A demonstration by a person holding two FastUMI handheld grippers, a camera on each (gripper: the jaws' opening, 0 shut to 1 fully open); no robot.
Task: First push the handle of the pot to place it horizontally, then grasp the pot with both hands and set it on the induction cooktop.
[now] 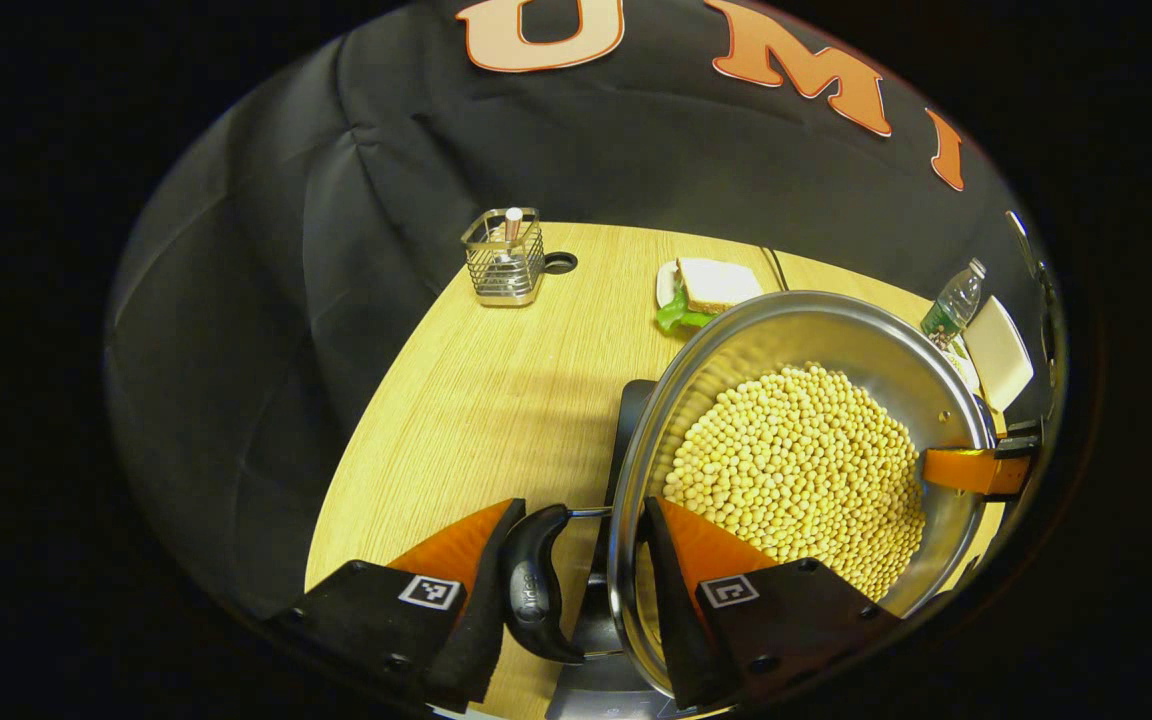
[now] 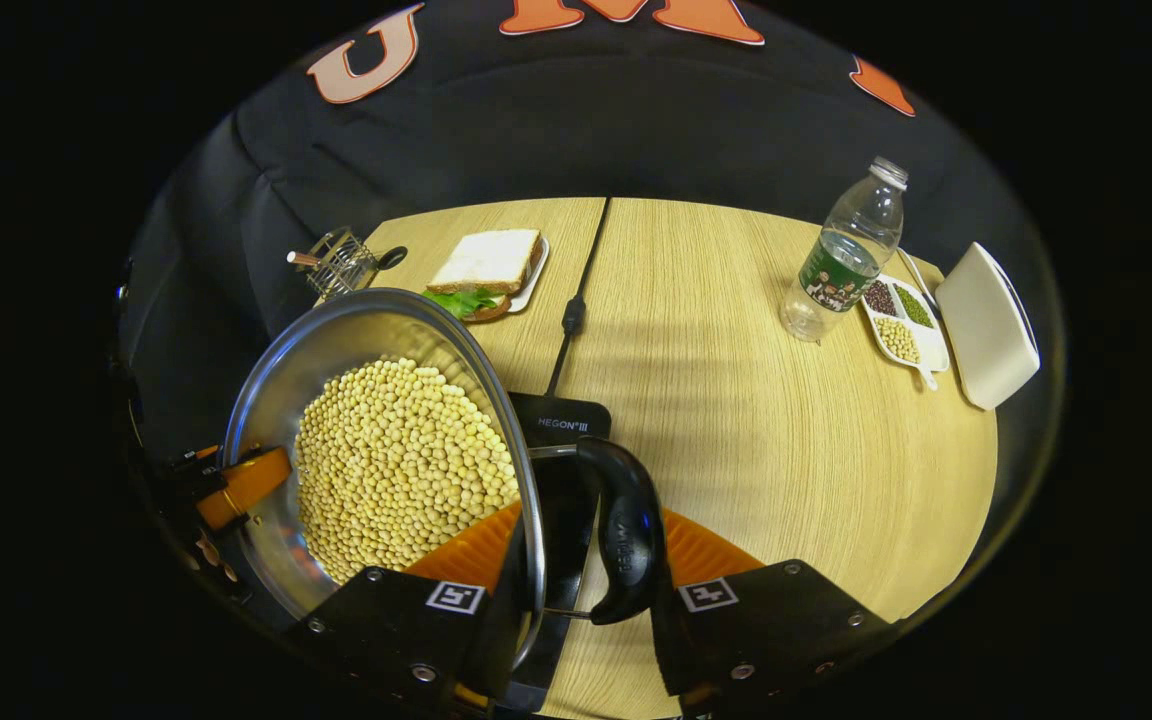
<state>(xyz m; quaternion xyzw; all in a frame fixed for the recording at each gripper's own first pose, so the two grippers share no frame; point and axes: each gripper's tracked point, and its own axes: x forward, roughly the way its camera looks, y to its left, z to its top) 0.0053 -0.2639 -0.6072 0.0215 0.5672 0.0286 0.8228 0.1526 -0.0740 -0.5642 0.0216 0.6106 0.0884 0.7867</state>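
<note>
Left gripper (image 1: pixel 576 590) straddling the near side of the pot (image 1: pixel 786 330): one finger outside the black side handle (image 1: pixel 536 590), the other inside the rim against the inner wall, jaws closed onto handle and rim together. Pot full of pale soybeans (image 1: pixel 796 470), spreading ahead of the inner finger. Induction cooktop (image 1: pixel 626 440) dark beneath the pot, just beyond the jaws; whether the pot rests on it or hangs just above, cannot tell. At the pot's far rim, the right gripper (image 1: pixel 976 470) reaching in. Farther ahead of the jaws on the wooden table (image 1: pixel 496 400): a wire basket (image 1: pixel 504 255), a sandwich (image 1: pixel 711 285) on a plate, a water bottle (image 1: pixel 951 300).

Right gripper (image 2: pixel 581 590) mirroring this on the opposite side: one finger inside the pot (image 2: pixel 376 310) rim by the soybeans (image 2: pixel 396 470), the other outside the second black handle (image 2: pixel 626 530), jaws clamped on rim and handle. Induction cooktop (image 2: pixel 561 425) directly ahead between the fingers, its cable running away across the table (image 2: pixel 736 400). Left gripper (image 2: pixel 236 480) at the pot's far rim. Beyond: sandwich (image 2: pixel 491 260), wire basket (image 2: pixel 341 260), water bottle (image 2: pixel 846 255), a divided dish of beans (image 2: pixel 901 320), a white box (image 2: pixel 986 325).
</note>
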